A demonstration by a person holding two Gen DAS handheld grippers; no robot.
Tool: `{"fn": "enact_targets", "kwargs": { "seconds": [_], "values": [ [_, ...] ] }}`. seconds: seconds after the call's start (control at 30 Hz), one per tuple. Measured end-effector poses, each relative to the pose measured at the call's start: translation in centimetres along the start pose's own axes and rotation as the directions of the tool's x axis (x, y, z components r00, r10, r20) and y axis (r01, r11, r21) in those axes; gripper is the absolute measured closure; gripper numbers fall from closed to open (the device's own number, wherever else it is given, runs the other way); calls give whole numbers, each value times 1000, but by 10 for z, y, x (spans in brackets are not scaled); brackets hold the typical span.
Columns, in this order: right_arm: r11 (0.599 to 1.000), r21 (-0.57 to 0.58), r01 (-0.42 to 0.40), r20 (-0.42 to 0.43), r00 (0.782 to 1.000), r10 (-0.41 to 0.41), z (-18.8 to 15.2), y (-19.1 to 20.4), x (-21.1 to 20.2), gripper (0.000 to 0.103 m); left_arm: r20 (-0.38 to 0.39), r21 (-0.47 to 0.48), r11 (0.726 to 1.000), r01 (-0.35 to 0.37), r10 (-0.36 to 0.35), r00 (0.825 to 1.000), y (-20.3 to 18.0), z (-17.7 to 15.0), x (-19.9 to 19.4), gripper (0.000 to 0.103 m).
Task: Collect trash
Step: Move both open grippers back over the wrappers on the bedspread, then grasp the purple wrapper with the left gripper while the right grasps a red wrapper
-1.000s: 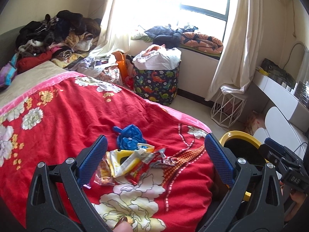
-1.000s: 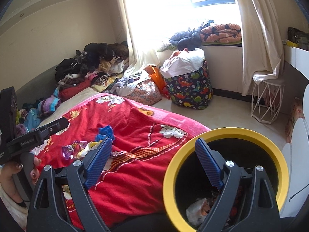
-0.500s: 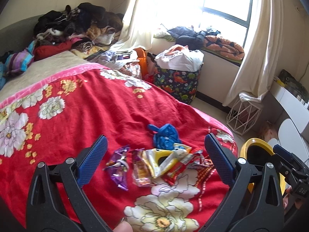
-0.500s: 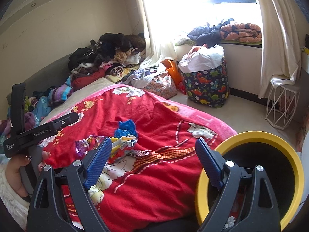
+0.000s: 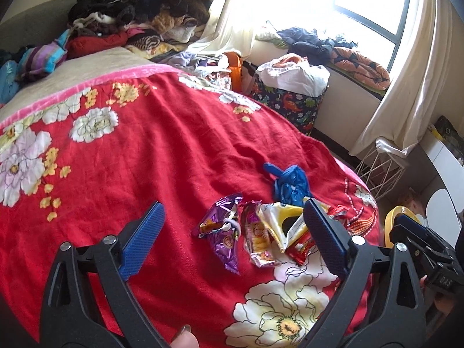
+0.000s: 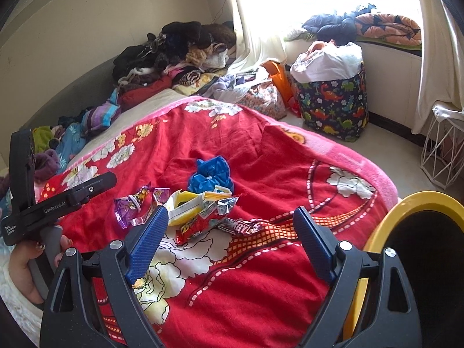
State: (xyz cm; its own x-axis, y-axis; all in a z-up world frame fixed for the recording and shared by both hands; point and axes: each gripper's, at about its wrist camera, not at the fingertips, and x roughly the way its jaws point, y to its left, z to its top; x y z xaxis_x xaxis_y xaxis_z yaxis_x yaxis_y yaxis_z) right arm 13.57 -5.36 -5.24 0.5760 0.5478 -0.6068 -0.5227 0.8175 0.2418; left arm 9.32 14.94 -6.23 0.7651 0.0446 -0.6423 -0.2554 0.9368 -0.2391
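Observation:
Several snack wrappers lie in a heap on the red flowered blanket (image 5: pixel 145 159): a purple one (image 5: pixel 221 232), a pink-gold one (image 5: pixel 256 240), a yellow one (image 5: pixel 279 220), a red one (image 5: pixel 301 245), with a crumpled blue bag (image 5: pixel 291 185) behind. My left gripper (image 5: pixel 232 232) is open and empty, just short of the purple wrapper. My right gripper (image 6: pixel 232 237) is open and empty above the blanket, near the red wrapper (image 6: pixel 197 226) and a silver bar wrapper (image 6: pixel 240 226). The blue bag (image 6: pixel 210 174) lies beyond. The yellow-rimmed black bin (image 6: pixel 417 203) stands at the right.
A pile of clothes (image 5: pixel 136 8) lies at the bed's head. A dinosaur-print hamper (image 5: pixel 290 101) and a white wire stand (image 5: pixel 380 168) stand on the floor by the window. The bin's rim (image 5: pixel 400 217) shows past the bed edge.
Both grippers have swung left, away from the bin and over the bed. The wrapper heap now sits between the fingers in both views. Both stay open.

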Motion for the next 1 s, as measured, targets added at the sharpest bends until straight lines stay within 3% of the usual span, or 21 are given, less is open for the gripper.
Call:
{"fn": "enact_targets", "kwargs": {
  "seconds": [0.2,0.47,0.53,0.63,0.67,0.87,1.0],
  "values": [
    [999,28,-25,-49,998,26,2,-2,29,24,-54,-22,999,27,-28,998,4,-10,13,33],
    [996,73,-59,-111,992,67,4,-3,66,35,-100,-41,998,52,-56,993,4,-19,27,44],
    [994,82,-67,-129,989,77,4,-3,76,41,-110,-46,997,56,-60,992,3,-22,29,47],
    [992,90,-91,-155,982,104,3,-1,86,69,-120,-48,997,53,-58,991,4,-26,32,50],
    [991,88,-96,-157,982,109,3,-1,87,75,-122,-49,997,52,-58,991,5,-26,32,51],
    [990,57,-127,-99,986,133,-2,6,62,80,-127,-62,997,40,-48,991,10,-28,35,62],
    [990,41,-138,-72,987,141,-8,8,40,83,-134,-61,998,30,-38,990,11,-29,36,82]
  ]
}}
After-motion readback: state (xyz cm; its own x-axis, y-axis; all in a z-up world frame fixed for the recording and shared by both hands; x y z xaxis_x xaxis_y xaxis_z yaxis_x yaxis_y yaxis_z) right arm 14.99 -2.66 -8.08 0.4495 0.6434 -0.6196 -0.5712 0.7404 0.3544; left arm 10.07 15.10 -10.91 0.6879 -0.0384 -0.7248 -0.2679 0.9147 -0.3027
